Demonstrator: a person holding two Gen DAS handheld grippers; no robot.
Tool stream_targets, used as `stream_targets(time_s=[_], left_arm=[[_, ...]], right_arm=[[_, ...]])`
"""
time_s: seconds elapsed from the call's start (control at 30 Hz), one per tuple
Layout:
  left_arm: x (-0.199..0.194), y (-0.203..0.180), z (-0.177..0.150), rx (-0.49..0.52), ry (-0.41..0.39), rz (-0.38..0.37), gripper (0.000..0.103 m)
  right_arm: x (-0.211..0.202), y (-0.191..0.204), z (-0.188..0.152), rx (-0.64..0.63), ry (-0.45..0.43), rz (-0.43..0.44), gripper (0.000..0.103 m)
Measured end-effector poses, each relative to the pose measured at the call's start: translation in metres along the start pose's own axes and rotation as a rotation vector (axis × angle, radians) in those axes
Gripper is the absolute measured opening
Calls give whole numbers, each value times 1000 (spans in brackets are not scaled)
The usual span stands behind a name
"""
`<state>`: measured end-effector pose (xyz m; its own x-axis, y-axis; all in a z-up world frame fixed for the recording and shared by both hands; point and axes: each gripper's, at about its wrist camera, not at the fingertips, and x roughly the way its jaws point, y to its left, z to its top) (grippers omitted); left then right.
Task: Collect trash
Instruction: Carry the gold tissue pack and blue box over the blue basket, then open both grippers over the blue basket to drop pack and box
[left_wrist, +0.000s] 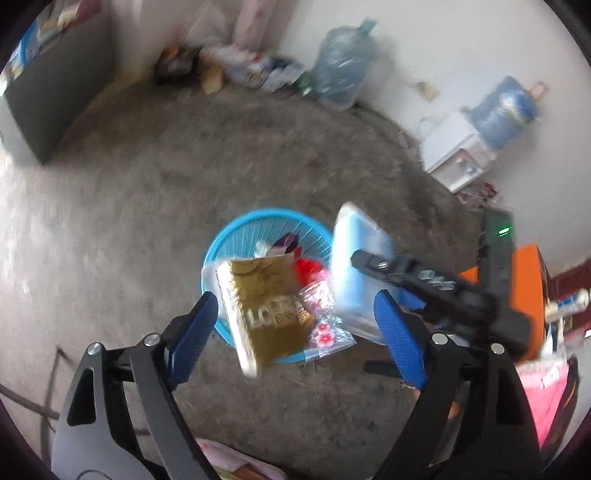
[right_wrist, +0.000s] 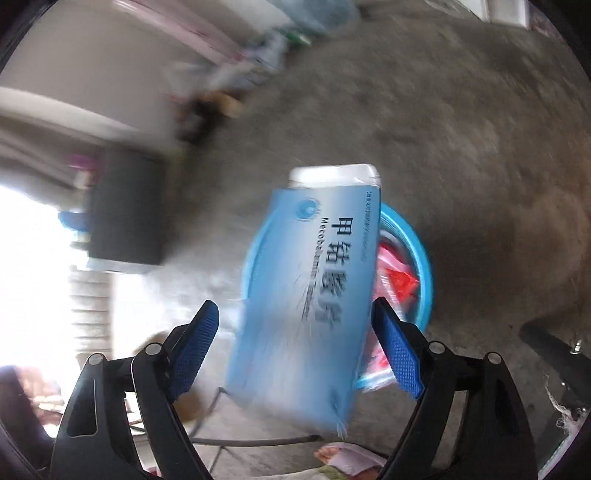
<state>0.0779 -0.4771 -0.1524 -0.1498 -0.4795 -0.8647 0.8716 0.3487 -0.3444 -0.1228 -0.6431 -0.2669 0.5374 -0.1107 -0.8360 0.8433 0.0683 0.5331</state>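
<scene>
I am seeing the gold box (left_wrist: 264, 306) and the blue medicine box (right_wrist: 310, 295) hanging loose over the blue basket (left_wrist: 225, 236) on the concrete floor (left_wrist: 147, 192). My left gripper (left_wrist: 295, 332) and right gripper (right_wrist: 299, 347) are both holding their jaws spread wide, pads clear of the boxes, gripping nothing.

Daylight, blown out at the right wrist view's left edge; motion blur throughout, perhaps heaviest there.

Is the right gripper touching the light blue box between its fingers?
Cannot tell. In the right wrist view the light blue box stands clear of one finger of the right gripper, but its blurred edge meets the other pad.
</scene>
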Motion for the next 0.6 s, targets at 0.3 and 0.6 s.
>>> stream_targets(time_s=[0.3,0.6], left_arm=[[-41,13,-5,-14,-92,-29,82],[-138,13,-32,-29,-275,-40,82]], right_arm=[[11,-19,-20,15,-20,-51,82],[-59,40,-39,-194,-179,-69,82]])
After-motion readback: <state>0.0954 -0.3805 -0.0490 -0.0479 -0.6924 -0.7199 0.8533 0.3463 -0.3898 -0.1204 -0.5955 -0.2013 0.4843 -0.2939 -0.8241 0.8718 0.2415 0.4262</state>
